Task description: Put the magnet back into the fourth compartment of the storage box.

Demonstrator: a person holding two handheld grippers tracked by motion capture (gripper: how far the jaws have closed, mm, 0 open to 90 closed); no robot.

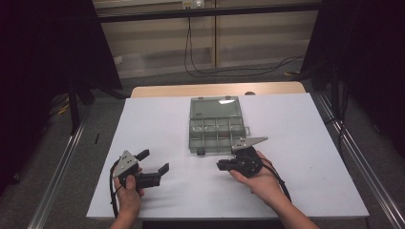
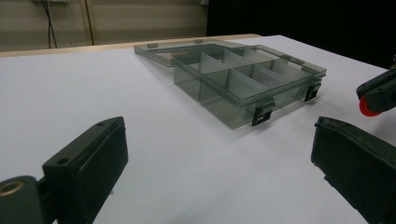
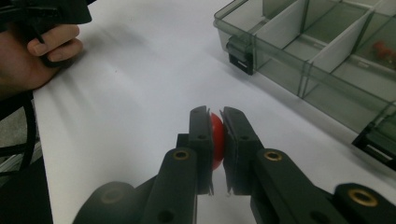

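Observation:
A clear grey compartment box (image 1: 215, 126) lies open on the white table (image 1: 157, 119), its lid folded back on the far side. My right gripper (image 1: 220, 166) hovers just in front of the box's near right corner. In the right gripper view its jaws (image 3: 215, 115) are shut on a small red round piece (image 3: 216, 137). My left gripper (image 1: 154, 161) rests low at the near left, jaws spread wide apart with nothing between them (image 2: 219, 154). The box (image 2: 247, 79) lies ahead of it, and the red piece (image 2: 366, 108) shows at the right gripper's tip. More red pieces (image 3: 380, 49) sit in one far compartment.
Black latches (image 3: 240, 56) stick out from the box's (image 3: 327, 56) near wall. Bare white tabletop runs between the two grippers and to either side of the box. A person's left hand (image 3: 44, 46) holds the other gripper at the far left of the right gripper view. Metal rails (image 1: 62, 162) flank the table.

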